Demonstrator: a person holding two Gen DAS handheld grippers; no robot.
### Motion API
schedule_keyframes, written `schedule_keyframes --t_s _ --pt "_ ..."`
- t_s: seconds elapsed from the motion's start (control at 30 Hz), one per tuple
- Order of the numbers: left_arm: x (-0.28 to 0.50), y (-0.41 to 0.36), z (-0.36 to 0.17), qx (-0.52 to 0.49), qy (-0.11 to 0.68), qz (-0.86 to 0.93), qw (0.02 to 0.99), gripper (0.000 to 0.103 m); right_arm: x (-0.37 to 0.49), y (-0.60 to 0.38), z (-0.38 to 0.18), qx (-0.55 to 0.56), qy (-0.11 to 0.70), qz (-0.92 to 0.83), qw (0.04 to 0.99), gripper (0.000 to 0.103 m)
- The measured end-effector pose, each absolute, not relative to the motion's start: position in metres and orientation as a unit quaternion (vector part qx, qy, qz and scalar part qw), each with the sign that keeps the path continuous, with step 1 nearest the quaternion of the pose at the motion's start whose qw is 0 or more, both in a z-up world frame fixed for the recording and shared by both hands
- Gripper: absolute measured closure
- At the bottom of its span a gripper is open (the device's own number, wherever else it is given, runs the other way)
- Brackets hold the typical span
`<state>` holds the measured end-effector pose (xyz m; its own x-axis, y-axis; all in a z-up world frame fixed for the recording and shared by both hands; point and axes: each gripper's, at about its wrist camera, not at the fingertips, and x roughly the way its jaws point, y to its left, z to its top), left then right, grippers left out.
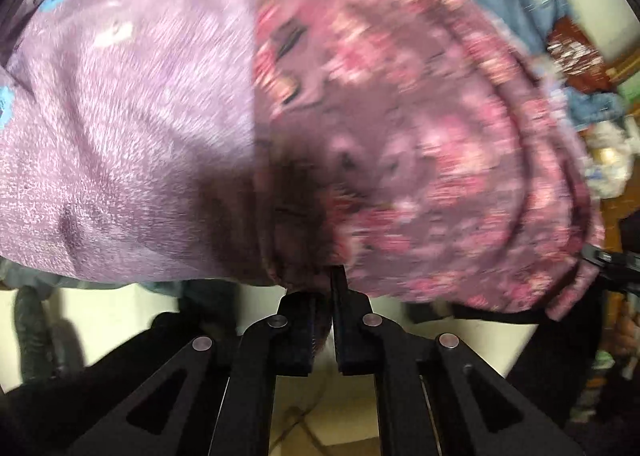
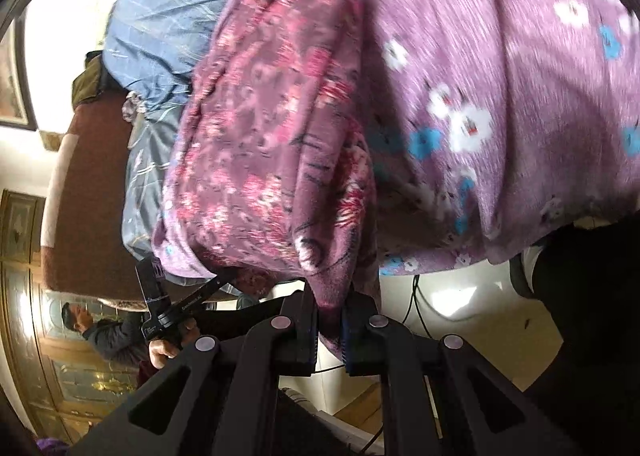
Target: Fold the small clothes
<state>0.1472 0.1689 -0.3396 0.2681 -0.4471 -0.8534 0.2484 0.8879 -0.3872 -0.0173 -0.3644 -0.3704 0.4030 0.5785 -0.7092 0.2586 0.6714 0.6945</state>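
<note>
A small purple-pink floral garment (image 1: 420,143) hangs lifted in the air between both grippers; it also shows in the right wrist view (image 2: 264,143). My left gripper (image 1: 324,288) is shut on its lower edge, cloth pinched between the black fingers. My right gripper (image 2: 329,308) is shut on another edge of the same garment, cloth bunched between its fingers. The left gripper (image 2: 176,308) and the hand holding it show at lower left in the right wrist view. The view is motion-blurred.
A lilac sheet with white and blue flowers (image 2: 500,95) covers the bed behind the garment; it also shows in the left wrist view (image 1: 120,127). A blue patterned quilt (image 2: 160,15) lies further back. A pale tiled floor (image 2: 480,316) with cables lies below.
</note>
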Motion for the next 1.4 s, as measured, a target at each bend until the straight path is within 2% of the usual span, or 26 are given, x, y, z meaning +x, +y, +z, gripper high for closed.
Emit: schedule_keyframes --t_s 0.1,0.33,0.6,0.83,1.07,1.13,1.2,1.23,1.27,1.3,1.33,1.4 --pt "0.135 0.174 -0.32 -0.13 0.538 -0.28 0.784 0.098 -0.018 -0.366 -0.345 0.385 0.515 0.139 0.753 0.095" --pt "0.138 0.201 -0.26 -0.192 0.46 -0.343 0.796 0.098 -0.003 -0.375 -0.272 0.387 0.407 0.22 0.798 0.095" --pt "0.182 0.213 -0.205 -0.226 0.393 -0.35 0.82 0.098 0.051 -0.395 -0.232 0.398 0.339 0.217 0.824 0.095" --pt "0.28 0.209 -0.192 -0.287 0.35 -0.291 0.843 0.101 0.123 -0.439 -0.229 0.453 0.287 0.172 0.827 0.095" --pt "0.335 0.172 -0.237 -0.299 0.344 -0.267 0.849 0.1 0.202 -0.476 -0.284 0.504 0.272 0.087 0.815 0.094" --pt "0.336 0.147 -0.258 -0.267 0.382 -0.27 0.842 0.095 0.218 -0.484 -0.314 0.524 0.275 0.065 0.803 0.092" --pt "0.322 0.118 -0.269 -0.195 0.416 -0.286 0.841 0.09 0.226 -0.489 -0.342 0.543 0.277 0.063 0.79 0.092" --pt "0.309 0.109 -0.269 -0.174 0.419 -0.297 0.84 0.081 0.231 -0.491 -0.358 0.545 0.292 0.052 0.784 0.091" --pt "0.289 0.1 -0.27 -0.164 0.423 -0.314 0.834 0.077 0.236 -0.493 -0.367 0.549 0.306 0.046 0.777 0.091" --pt "0.272 0.095 -0.273 -0.167 0.427 -0.321 0.829 0.064 0.238 -0.495 -0.37 0.552 0.311 0.047 0.773 0.092" --pt "0.26 0.093 -0.276 -0.173 0.434 -0.321 0.824 0.045 0.241 -0.497 -0.371 0.551 0.313 0.051 0.772 0.092" --pt "0.226 0.087 -0.291 -0.183 0.467 -0.307 0.808 0.038 0.242 -0.497 -0.367 0.544 0.312 0.052 0.777 0.091"
